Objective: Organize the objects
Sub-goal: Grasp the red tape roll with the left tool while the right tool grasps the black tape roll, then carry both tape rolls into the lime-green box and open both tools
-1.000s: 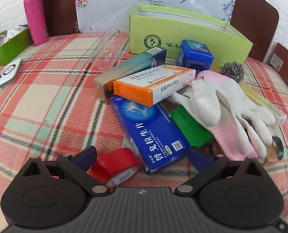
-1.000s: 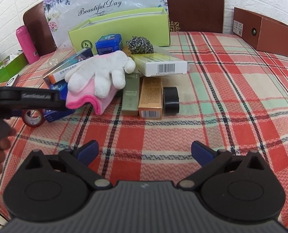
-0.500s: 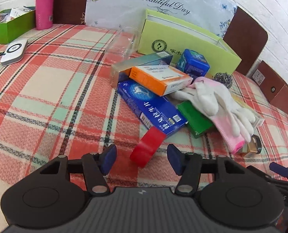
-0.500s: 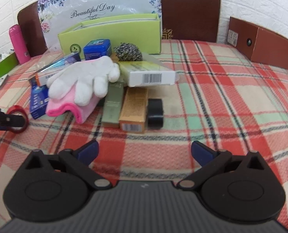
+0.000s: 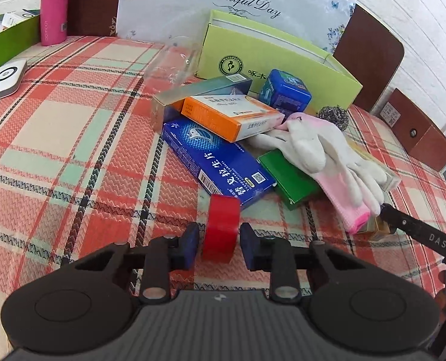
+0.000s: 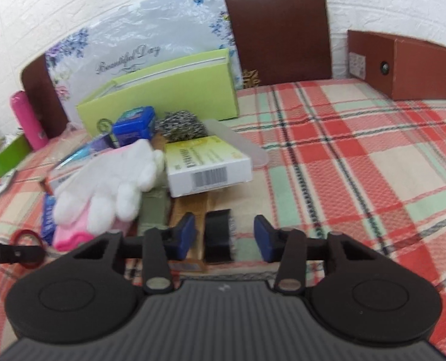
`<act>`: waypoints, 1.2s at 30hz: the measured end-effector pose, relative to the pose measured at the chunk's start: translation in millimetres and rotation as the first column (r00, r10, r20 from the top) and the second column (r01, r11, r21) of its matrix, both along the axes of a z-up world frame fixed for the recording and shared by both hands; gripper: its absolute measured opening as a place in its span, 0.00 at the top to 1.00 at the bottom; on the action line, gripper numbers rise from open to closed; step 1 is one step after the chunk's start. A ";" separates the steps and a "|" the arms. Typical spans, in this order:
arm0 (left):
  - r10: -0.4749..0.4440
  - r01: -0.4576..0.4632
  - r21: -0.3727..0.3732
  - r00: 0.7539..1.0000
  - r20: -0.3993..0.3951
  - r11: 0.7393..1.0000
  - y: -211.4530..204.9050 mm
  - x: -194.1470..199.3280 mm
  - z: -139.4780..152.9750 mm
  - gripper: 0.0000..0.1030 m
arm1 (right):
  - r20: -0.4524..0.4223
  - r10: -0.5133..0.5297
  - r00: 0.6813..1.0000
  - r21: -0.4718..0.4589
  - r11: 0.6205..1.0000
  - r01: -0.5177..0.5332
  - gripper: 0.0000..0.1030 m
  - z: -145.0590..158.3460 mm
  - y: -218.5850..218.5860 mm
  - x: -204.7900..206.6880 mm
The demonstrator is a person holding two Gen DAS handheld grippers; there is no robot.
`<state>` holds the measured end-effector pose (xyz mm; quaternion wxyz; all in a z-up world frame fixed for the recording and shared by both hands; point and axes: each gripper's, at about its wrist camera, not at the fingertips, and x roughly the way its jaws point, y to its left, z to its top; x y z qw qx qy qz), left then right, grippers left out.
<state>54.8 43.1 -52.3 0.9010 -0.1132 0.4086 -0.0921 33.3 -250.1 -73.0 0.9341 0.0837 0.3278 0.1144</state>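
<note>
The left gripper (image 5: 219, 242) is closing around the red tape (image 5: 220, 228) near the blue box (image 5: 219, 162), the right gripper (image 6: 224, 237) around the black roll (image 6: 218, 234); both should be squeezing centred before lifting.

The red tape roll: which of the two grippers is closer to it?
Left. The left gripper has the red tape roll between its closing jaws. The right gripper is off beyond the gloves, closing around a black tape roll.
</note>
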 end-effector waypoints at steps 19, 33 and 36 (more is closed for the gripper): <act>-0.139 0.157 -0.074 0.970 0.197 0.985 -26.8 7.5 87.7 0.83 | 0.225 0.135 0.965 0.057 0.987 -0.152 0.84 91.3 15.3 -22.8; -0.052 0.042 0.045 0.967 0.250 0.998 -54.7 174.4 111.0 0.83 | 0.260 0.146 0.954 -0.091 0.988 -0.126 0.84 105.3 57.2 157.4; -0.050 0.034 0.076 0.973 0.224 0.997 -56.5 201.5 99.8 0.83 | 0.228 0.147 0.963 -0.101 0.987 -0.127 0.84 94.3 63.7 193.4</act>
